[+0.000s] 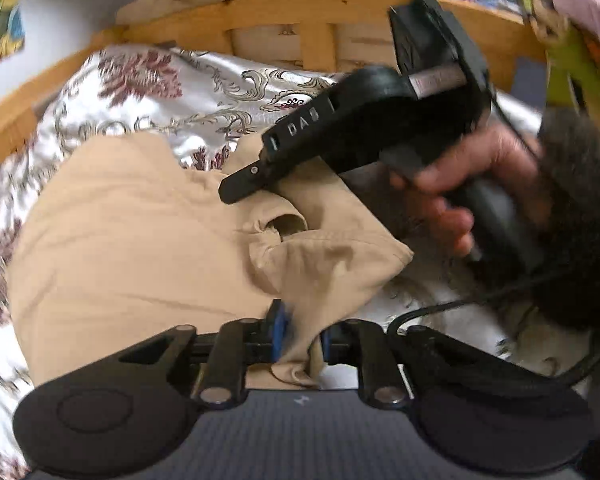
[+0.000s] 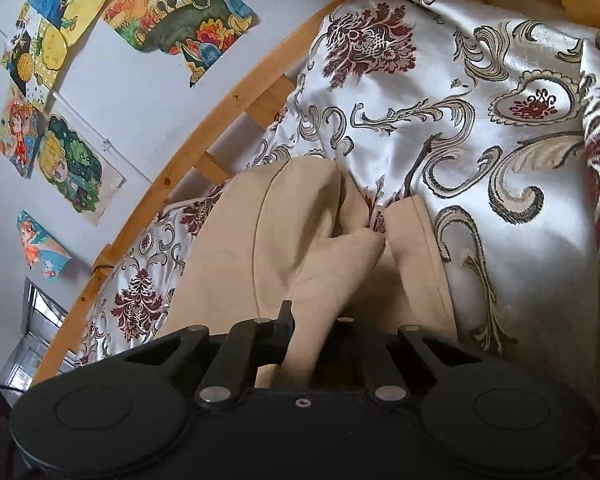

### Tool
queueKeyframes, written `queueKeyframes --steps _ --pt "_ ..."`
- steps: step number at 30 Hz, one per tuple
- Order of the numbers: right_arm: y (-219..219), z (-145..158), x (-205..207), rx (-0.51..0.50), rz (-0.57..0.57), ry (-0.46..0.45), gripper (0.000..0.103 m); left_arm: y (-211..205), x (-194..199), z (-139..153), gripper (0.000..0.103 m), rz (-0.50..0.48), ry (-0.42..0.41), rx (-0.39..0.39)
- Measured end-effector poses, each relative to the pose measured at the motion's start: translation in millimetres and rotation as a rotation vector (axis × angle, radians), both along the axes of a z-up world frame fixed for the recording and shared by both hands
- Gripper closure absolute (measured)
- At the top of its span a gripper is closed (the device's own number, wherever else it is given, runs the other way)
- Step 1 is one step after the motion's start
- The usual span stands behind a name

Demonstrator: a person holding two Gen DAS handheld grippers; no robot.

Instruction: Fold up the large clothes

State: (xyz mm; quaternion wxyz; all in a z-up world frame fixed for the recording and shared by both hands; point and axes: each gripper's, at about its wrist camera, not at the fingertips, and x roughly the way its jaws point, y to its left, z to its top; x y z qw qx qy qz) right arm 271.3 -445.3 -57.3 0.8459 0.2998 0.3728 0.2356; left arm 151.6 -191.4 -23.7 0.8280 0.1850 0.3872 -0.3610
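A tan garment (image 1: 132,240) lies on a bed, on top of a shiny white bedspread (image 1: 204,92) with dark red flowers and grey swirls. It may be trousers or a jacket, but it is too bunched up to tell.

The left gripper (image 1: 302,340) is low over the near edge of the cloth. Its fingers are nearly closed and a fold of the tan cloth is pinched between the blue pads (image 1: 279,334).

The right gripper (image 2: 314,332) also has tan cloth squeezed between its fingers, which are close together. In the left wrist view the right gripper (image 1: 244,184) is seen from the side, held in a hand (image 1: 468,184), with its tip touching the garment near a small loop of cloth.

A wooden bed frame (image 2: 188,152) runs along the bedspread. Colourful drawings (image 2: 180,16) hang on the pale wall (image 2: 132,92) beyond it. A black cable (image 1: 440,308) trails across the bed by the hand.
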Motion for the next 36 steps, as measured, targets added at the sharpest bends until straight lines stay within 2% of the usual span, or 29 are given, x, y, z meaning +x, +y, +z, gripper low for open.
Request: queueKeyframes --steps 2,4,7,8,11,13,16,17,19,21,23,25,27,29,31,34,36 --pt "5.4 5.3 -3.2 -0.069 0.003 -0.038 0.098 8.6 0.8 7.2 0.077 0.012 0.012 -0.025" --pt "12.5 14.7 -7.2 -0.165 0.011 -0.089 0.099 20.0 -1.0 16.3 0.058 0.019 0.029 -0.057" --pt "23.7 19.7 -13.7 -0.338 0.041 -0.17 0.1 46.3 -13.4 35.6 0.04 0.051 0.029 -0.161" --pt "25.9 17.6 -14.3 -0.37 0.047 -0.177 0.1 55.9 -16.9 41.1 0.038 0.07 0.021 -0.191" --pt "35.3 5.5 -17.3 -0.494 0.067 -0.208 0.1 87.6 -21.8 51.6 0.027 0.213 -0.037 -0.254" --pt "41.6 2.0 -20.1 -0.56 0.08 -0.234 0.099 110.1 -17.1 52.9 0.011 0.351 -0.071 -0.294" --pt "49.1 5.5 -26.5 -0.616 0.077 -0.263 0.096 139.7 2.5 45.9 0.004 0.566 -0.048 -0.35" --pt "50.0 8.0 -29.4 -0.626 0.069 -0.269 0.094 148.2 11.6 39.4 0.003 0.643 -0.02 -0.352" --pt "49.7 15.5 -34.4 -0.63 0.044 -0.259 0.088 158.6 33.5 23.0 0.003 0.715 0.08 -0.347" --pt "50.1 24.9 -39.3 -0.647 0.012 -0.258 0.064 165.2 50.5 0.9 0.005 0.735 0.193 -0.337" --pt "52.0 37.1 -42.7 -0.674 -0.003 -0.295 0.046 174.3 50.6 -14.2 0.003 0.733 0.242 -0.38" --pt "57.3 52.1 -39.7 -0.731 -0.039 -0.345 0.043 178.6 53.9 -25.3 0.001 0.741 0.282 -0.418" --pt "68.0 64.8 -28.2 -0.761 -0.029 -0.385 0.029 181.4 52.2 -29.7 0.001 0.74 0.293 -0.436" --pt "83.9 72.6 -9.5 -0.761 0.013 -0.401 0.023 181.6 50.4 -29.9 0.0 0.731 0.277 -0.429" --pt "105.7 71.4 16.8 -0.742 0.068 -0.372 0.022 178.4 48.9 -31.1 0.0 0.716 0.261 -0.42" --pt "131.8 56.2 51.2 -0.694 0.137 -0.306 0.019 171.0 54.6 -34.9 0.0 0.711 0.252 -0.418" --pt "145.4 41.7 65.7 -0.736 0.145 -0.296 0.017 171.8 55.1 -38.9 0.0 0.71 0.251 -0.43"
